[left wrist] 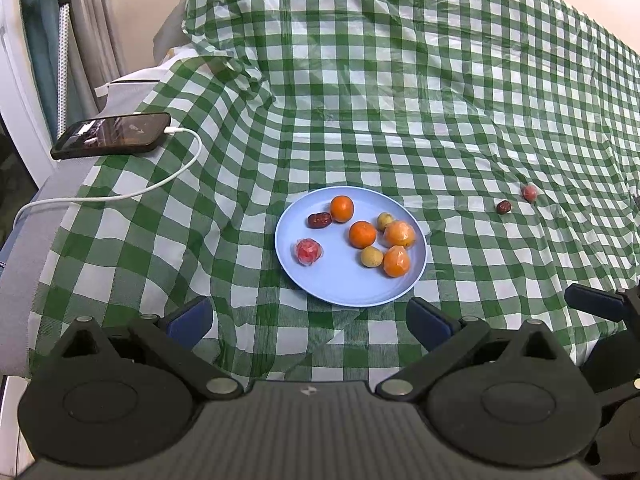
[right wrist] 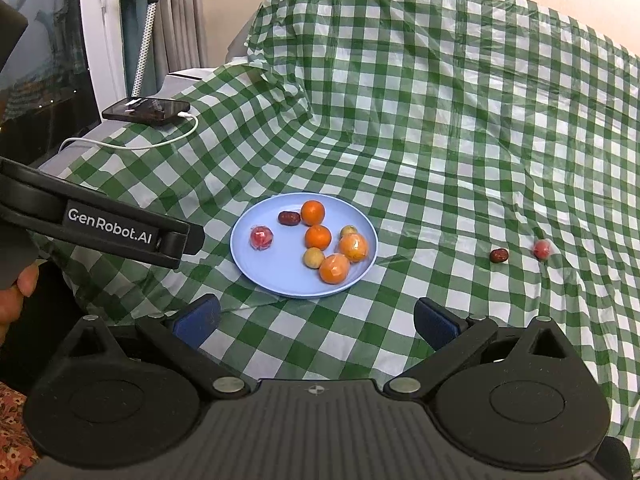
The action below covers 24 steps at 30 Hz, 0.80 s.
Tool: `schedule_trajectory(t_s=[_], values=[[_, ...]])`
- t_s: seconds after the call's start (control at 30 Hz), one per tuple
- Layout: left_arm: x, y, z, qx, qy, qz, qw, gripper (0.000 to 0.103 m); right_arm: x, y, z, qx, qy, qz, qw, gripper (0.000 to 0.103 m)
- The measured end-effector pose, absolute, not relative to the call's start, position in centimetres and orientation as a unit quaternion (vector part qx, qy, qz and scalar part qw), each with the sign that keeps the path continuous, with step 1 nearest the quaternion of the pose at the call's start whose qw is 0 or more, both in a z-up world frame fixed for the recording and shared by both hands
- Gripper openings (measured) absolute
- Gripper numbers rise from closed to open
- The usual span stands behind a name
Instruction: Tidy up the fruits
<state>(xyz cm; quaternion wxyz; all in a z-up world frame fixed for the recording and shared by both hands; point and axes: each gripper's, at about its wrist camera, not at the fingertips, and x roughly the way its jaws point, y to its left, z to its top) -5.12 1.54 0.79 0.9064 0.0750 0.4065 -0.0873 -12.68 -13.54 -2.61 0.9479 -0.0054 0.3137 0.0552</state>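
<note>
Fruit lies on a light blue plate [left wrist: 340,292] near the middle of both views, on the green checked cloth [left wrist: 400,120]. On the plate we count two bare oranges [left wrist: 342,208], two oranges in clear wrap [left wrist: 397,261], two small yellow-brown fruits [left wrist: 372,257], one dark red date [left wrist: 319,220] and one wrapped red fruit [left wrist: 308,252] alone at its left side. Well apart from the plate, at the right of the frame, one more date [left wrist: 504,207] and one more wrapped red fruit [left wrist: 530,192] lie on the cloth, near each other.

At upper left we see one black phone [left wrist: 112,135] with one white cable [left wrist: 120,196].

We hold the left gripper [left wrist: 310,322] low before the plate, jaws wide apart and holding nothing. The right gripper [right wrist: 316,320] has its jaws apart too, holding nothing, in front of the plate's near rim
</note>
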Motion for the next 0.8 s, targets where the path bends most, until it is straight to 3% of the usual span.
schedule_trajectory(t_s=[0.8], values=[[-3.0, -0.7, -0.3, 0.089, 0.424, -0.093, 0.896, 0.103, -10.7, -16.8, -4.1, 0.032, 0.327, 0.005, 0.945, 0.102]])
